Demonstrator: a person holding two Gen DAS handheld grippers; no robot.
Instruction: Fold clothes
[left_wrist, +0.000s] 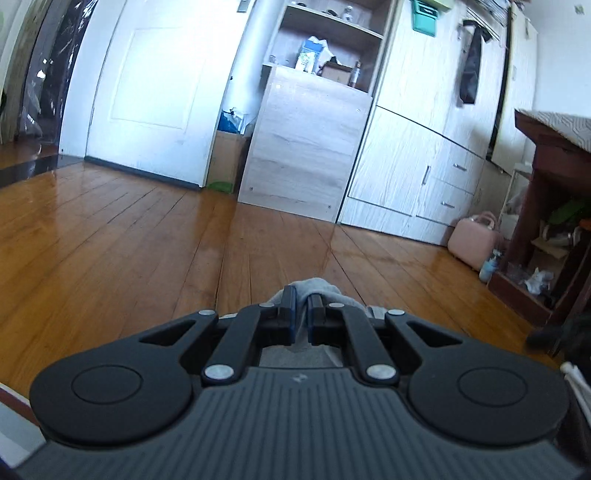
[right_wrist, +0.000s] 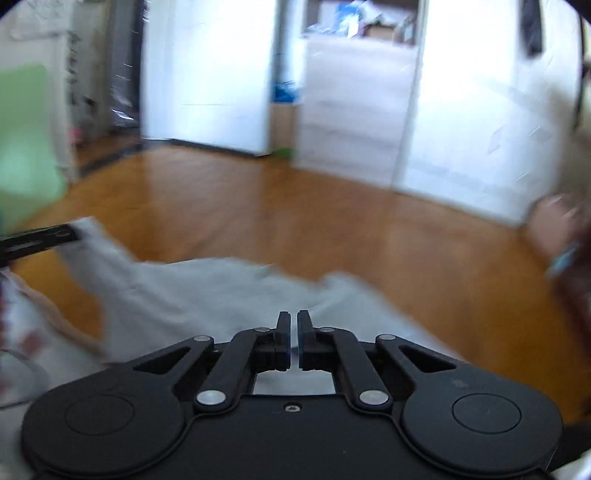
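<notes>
Left wrist view, left claw (left_wrist: 302, 295) level above floor pinching grey garment (left_wrist: 317, 286), right claw (right_wrist: 293, 319) nearly closed, grip unclear.

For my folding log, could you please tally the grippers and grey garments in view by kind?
Grippers: 2 (left gripper, right gripper)
Garments: 1 (grey garment)
Total: 3

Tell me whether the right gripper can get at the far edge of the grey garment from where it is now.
Probably yes. The right gripper hangs over the grey garment, and only bare wooden floor lies beyond its far edge. The view is blurred, though.
</notes>
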